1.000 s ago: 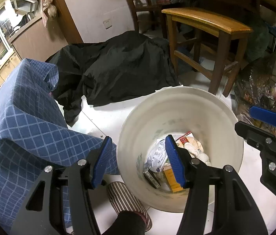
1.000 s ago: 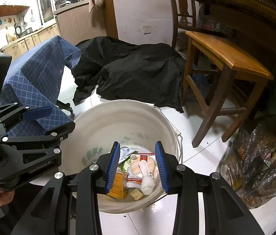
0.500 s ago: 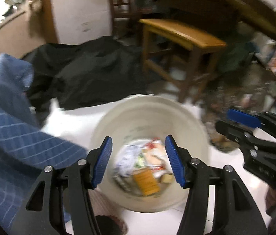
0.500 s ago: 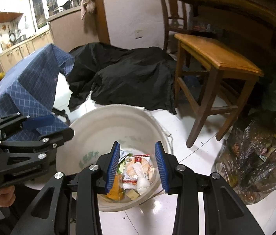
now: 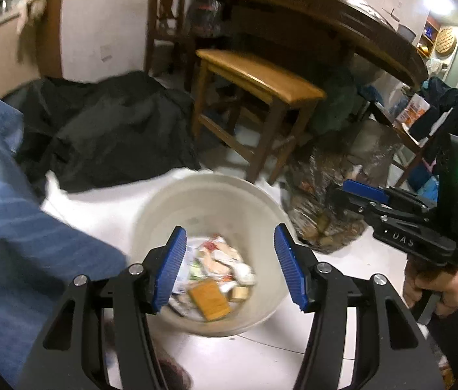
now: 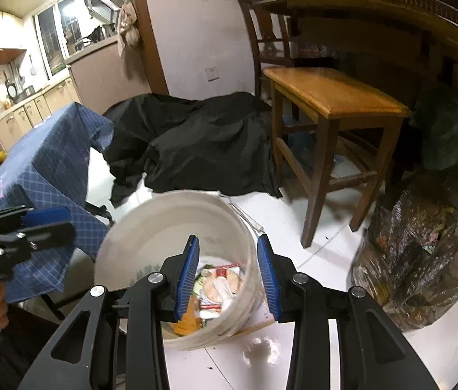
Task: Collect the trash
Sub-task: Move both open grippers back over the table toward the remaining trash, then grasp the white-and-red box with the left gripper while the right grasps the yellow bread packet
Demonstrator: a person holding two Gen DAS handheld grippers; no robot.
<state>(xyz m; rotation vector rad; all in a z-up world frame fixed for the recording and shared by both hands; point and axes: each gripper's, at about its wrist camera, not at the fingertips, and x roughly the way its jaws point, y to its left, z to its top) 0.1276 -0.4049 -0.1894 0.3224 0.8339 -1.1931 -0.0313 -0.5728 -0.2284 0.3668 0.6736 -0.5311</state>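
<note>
A white plastic bucket [image 5: 196, 201] stands on the white tiled floor and also shows in the right wrist view [image 6: 151, 227]. Wrappers, an orange packet and other trash [image 5: 216, 276] lie at its bottom [image 6: 219, 286]. My left gripper [image 5: 229, 266] is open and empty, held above the bucket. My right gripper [image 6: 227, 273] is open and empty, also above the bucket; it shows at the right of the left wrist view [image 5: 359, 195]. The left gripper shows at the left of the right wrist view [image 6: 34, 221].
A wooden stool [image 6: 333, 104] stands behind the bucket. A black cloth [image 6: 196, 149] lies on the floor. A blue checked tablecloth [image 6: 50, 156] hangs at the left. A full clear trash bag [image 6: 424, 253] sits at the right. A dark wooden table [image 5: 326, 32] is behind.
Both grippers have risen and pulled back from the bucket, which looks smaller and lower in both views. The left view has swung to the right. Both stay open and empty.
</note>
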